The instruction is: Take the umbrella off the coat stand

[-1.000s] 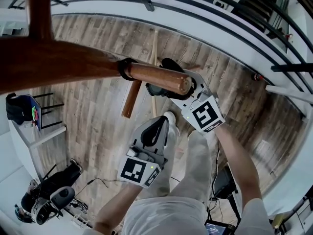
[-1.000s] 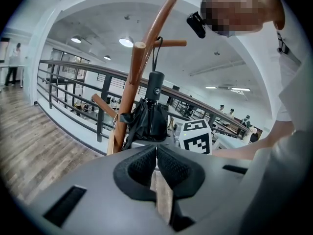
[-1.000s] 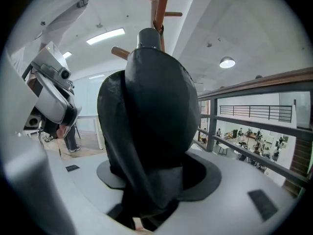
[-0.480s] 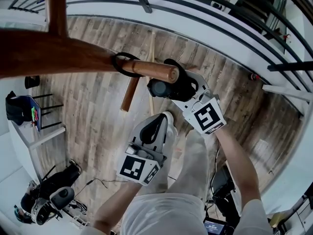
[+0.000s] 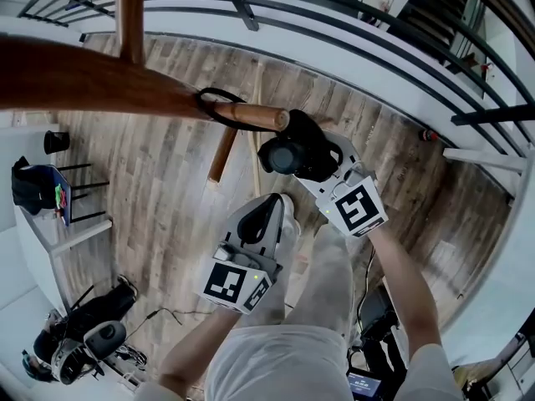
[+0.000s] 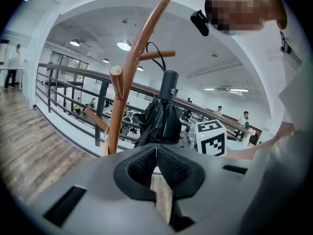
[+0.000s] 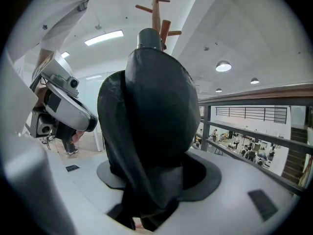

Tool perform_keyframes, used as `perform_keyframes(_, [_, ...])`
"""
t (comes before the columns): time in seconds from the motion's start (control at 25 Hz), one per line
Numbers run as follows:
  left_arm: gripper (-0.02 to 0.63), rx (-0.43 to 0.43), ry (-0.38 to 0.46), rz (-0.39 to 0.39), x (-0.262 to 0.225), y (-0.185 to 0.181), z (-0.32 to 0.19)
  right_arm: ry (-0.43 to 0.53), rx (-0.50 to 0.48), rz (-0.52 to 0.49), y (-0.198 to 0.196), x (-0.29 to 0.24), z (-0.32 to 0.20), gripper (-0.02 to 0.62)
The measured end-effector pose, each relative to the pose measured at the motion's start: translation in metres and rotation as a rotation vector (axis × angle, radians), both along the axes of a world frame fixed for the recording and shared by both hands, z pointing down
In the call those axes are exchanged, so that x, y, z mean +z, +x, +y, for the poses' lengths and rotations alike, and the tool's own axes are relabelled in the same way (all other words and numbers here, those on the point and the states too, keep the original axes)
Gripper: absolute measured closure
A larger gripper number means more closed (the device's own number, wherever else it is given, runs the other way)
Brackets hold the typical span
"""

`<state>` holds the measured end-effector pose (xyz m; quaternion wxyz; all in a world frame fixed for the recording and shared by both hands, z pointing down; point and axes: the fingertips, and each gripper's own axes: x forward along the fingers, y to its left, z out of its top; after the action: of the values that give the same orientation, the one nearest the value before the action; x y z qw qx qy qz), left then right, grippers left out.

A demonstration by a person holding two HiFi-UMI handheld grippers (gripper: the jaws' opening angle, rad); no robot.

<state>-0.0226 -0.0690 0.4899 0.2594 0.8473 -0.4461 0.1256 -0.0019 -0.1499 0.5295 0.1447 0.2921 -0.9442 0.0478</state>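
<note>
A folded black umbrella [image 5: 290, 151] sits in my right gripper [image 5: 322, 164], which is shut on its body just off the tip of a brown wooden peg [image 5: 255, 116] of the coat stand [image 5: 75, 82]. Its black strap loop [image 5: 216, 105] still circles that peg. In the right gripper view the umbrella [image 7: 151, 106] fills the space between the jaws of the right gripper [image 7: 152, 177]. My left gripper [image 5: 272, 207] hangs lower, shut and empty. The left gripper view shows the left gripper [image 6: 156, 154], the umbrella [image 6: 160, 115] beyond it, the strap loop [image 6: 155, 53] and the stand [image 6: 128, 80].
A black metal railing [image 5: 359, 27] on a white ledge curves behind the stand. Wood plank floor [image 5: 150, 190] lies far below. A chair with a bag [image 5: 38, 186] and black gear [image 5: 84, 332] are at the left. The person's legs [image 5: 326, 282] are under the grippers.
Both grippers have risen. The right one has lifted the umbrella from under the peg's end to beside its tip. The strap loop stays on the peg.
</note>
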Motion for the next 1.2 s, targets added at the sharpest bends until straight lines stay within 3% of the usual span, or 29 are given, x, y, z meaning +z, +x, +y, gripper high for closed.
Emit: perform_keyframes(1.2, [0.581, -0.011, 0.047, 0.034, -0.075, 0.015, 0.012, 0.004, 0.039, 0.018, 0.035, -0.085, 0.029, 0.321])
